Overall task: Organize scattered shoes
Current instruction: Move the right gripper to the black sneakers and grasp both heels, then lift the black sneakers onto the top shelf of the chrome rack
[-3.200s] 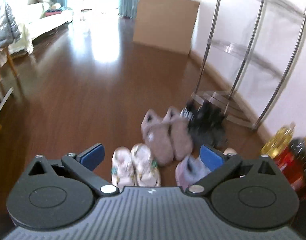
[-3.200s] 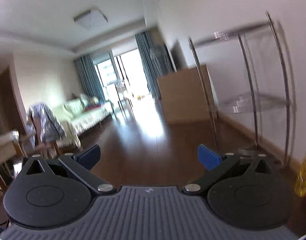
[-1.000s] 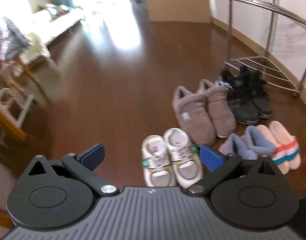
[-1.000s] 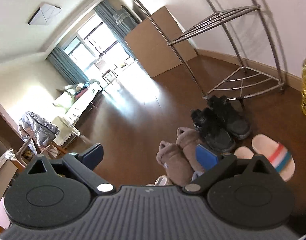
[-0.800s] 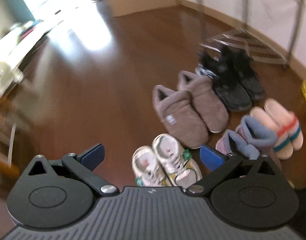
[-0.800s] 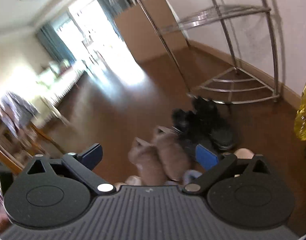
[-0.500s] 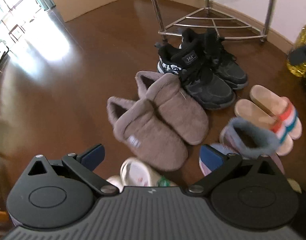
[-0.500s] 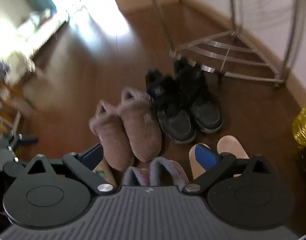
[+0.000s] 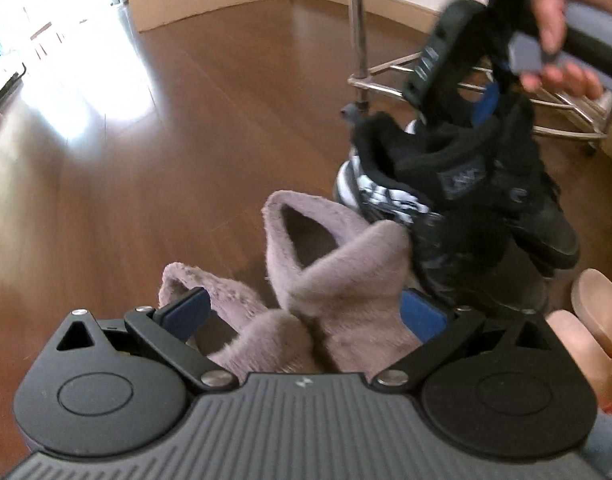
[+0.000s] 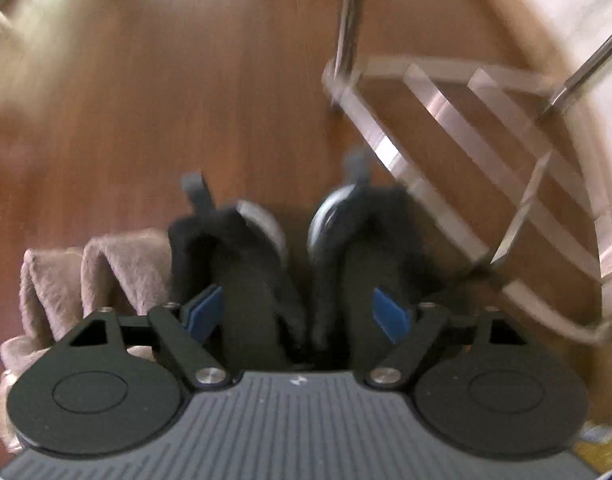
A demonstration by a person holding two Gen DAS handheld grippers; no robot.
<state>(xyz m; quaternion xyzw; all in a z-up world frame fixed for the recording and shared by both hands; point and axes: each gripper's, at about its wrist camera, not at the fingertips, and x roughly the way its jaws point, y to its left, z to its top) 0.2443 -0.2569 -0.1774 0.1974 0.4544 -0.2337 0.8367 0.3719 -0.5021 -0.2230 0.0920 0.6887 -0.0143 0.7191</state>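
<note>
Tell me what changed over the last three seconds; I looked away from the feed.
Both grippers dropped from looking across the room to the shoes. The left gripper now straddles the brown fuzzy slippers, jaws open. The right gripper has come down over the black sneakers, one pad in each shoe's opening. All pairs remain on the floor; the metal rack hasn't moved.

I am seeing the plush slippers [image 9: 326, 280] lying side by side on the wood floor [image 9: 154, 168], the sneakers [image 9: 466, 200] sitting just right of them, the metal rack [image 10: 486, 152] standing behind, and sandals [image 9: 586, 320] lying farther right.
</note>
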